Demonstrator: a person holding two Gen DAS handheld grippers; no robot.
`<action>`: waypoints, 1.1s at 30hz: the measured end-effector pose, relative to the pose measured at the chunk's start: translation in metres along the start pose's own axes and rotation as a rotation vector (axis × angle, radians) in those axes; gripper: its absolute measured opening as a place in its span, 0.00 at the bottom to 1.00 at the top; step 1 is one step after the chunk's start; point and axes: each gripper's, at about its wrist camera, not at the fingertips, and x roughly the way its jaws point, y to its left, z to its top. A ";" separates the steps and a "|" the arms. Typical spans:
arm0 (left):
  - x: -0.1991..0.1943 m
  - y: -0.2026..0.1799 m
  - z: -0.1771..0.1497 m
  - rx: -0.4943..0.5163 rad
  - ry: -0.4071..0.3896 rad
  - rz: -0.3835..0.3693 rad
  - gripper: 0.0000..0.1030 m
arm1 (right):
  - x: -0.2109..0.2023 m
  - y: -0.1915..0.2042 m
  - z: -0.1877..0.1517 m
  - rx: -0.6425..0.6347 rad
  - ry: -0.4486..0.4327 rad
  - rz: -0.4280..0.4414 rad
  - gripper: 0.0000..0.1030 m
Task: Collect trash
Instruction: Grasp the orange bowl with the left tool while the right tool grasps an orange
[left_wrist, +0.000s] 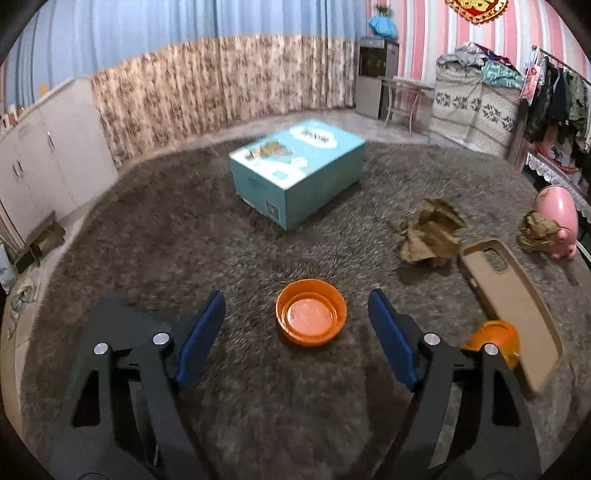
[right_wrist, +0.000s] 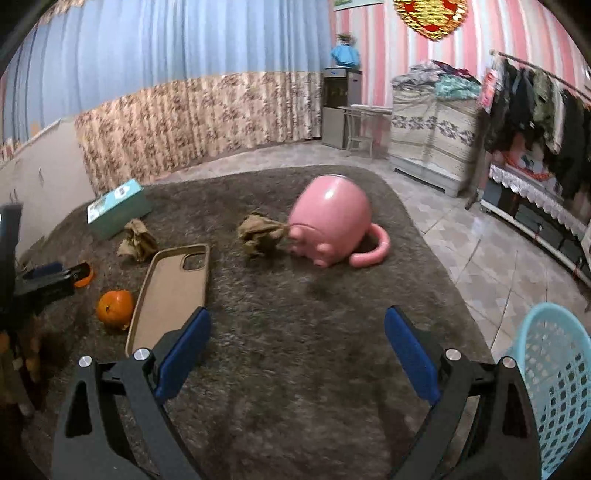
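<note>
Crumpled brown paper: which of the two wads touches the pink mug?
The right-hand wad, pressed against the tipped pink mug. The other wad lies apart, between the teal box and phone case.

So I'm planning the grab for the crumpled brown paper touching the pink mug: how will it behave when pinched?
The crumpled paper looks thin and creased, so it will probably crush and feel light. Its ragged folds should grip well rather than slip. It touches the tipped pink mug, whose rounded side might rock if bumped. The right gripper is open.
</note>
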 end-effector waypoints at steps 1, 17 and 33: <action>0.007 0.000 0.001 0.001 0.027 -0.014 0.63 | 0.004 0.007 0.000 -0.018 0.005 0.005 0.90; -0.021 0.010 -0.003 0.015 -0.045 -0.030 0.38 | 0.026 0.046 -0.004 -0.084 0.061 0.064 0.89; -0.081 0.082 -0.040 -0.021 -0.097 0.029 0.38 | 0.038 0.160 -0.003 -0.307 0.093 0.207 0.66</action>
